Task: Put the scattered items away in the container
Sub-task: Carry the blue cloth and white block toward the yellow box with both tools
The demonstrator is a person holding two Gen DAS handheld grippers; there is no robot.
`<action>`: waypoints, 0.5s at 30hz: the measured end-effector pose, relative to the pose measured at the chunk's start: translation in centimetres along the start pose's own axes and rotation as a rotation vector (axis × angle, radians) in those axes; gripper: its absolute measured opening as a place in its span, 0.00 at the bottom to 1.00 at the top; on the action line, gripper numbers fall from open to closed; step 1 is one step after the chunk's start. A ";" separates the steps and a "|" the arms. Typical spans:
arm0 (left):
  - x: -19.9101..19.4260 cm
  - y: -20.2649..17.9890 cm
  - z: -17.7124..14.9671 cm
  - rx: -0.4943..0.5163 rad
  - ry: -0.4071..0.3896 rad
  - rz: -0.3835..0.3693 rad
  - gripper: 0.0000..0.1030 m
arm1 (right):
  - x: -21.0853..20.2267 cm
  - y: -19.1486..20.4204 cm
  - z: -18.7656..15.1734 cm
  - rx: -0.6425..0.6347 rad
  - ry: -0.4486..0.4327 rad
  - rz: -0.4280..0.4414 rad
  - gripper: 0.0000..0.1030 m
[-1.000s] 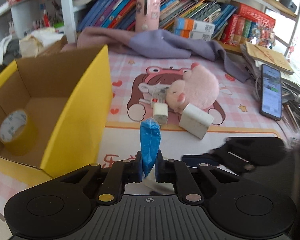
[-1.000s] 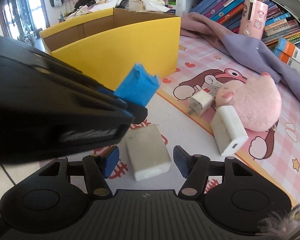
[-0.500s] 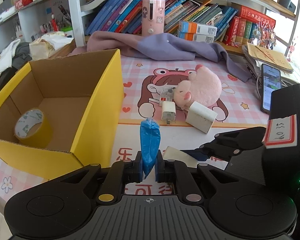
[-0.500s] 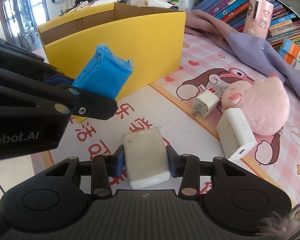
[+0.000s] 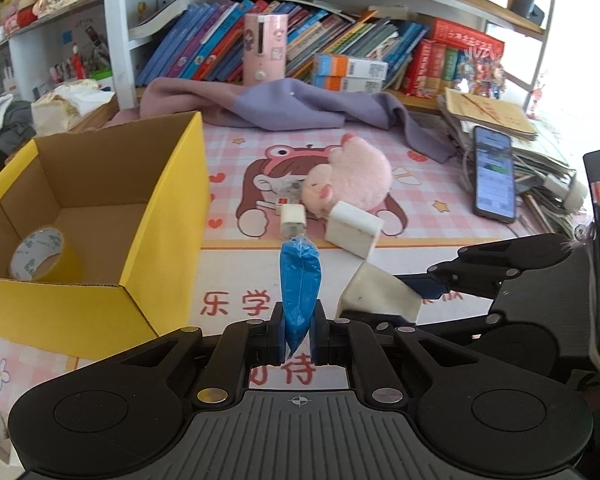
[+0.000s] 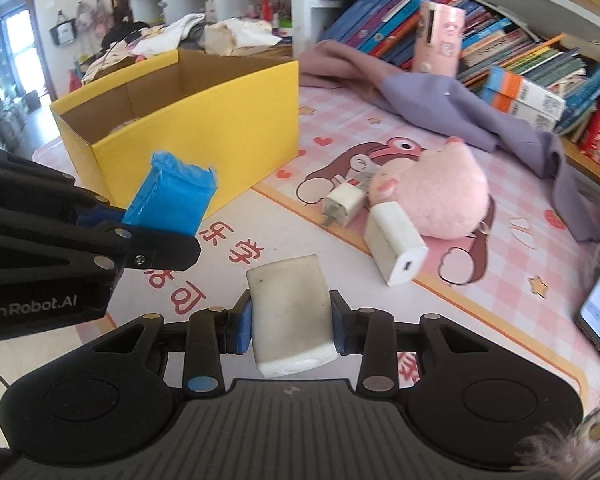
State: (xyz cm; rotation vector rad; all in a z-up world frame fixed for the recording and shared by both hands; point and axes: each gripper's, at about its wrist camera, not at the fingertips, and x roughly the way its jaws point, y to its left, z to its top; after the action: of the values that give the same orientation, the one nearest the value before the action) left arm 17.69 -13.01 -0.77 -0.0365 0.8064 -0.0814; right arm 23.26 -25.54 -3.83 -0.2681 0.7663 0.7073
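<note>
The blue packet (image 5: 299, 280) stands pinched edge-on in the left tool (image 5: 299, 338), its long axis running straight forward along the fingers, clear of the worktop (image 5: 236, 268). Beside it, the white block (image 6: 290, 312) sits clamped broadside in the right tool (image 6: 292, 330), pads pressed on its two flanks, and it too looks lifted off the mat. Both tools are loaded, then!

Now the relation that matters: the yellow box (image 5: 172, 216) lies to the left of both tools, open at the top, with a roll of tape (image 5: 40, 254) already resting on its floor. The left tool is the nearer one; the box's near corner sits just off its left side, while the right tool must cross behind or over its partner to get there. So the packet likely goes in first, carried leftward and over the wall.

Still out on the mat: a small white charger (image 5: 293, 220), a bigger white adapter (image 5: 354, 230) and the pink plush (image 5: 352, 176), clustered together well to the right of the box. A phone (image 5: 495, 174) lies farther right.
</note>
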 end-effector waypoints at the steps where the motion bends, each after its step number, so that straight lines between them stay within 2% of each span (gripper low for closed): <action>1: -0.2 0.0 -0.1 0.006 -0.004 -0.008 0.09 | -0.3 0.2 -0.1 0.006 -0.002 -0.007 0.34; 15: -4.0 2.2 -2.9 0.025 -0.051 -0.094 0.09 | -4.6 4.2 -0.8 0.070 -0.052 -0.123 0.34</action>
State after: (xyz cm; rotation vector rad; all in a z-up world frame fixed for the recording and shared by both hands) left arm 12.94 -10.44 -0.02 -0.0531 0.7527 -0.1787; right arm 17.65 -25.06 -0.97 -0.2302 0.7172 0.5676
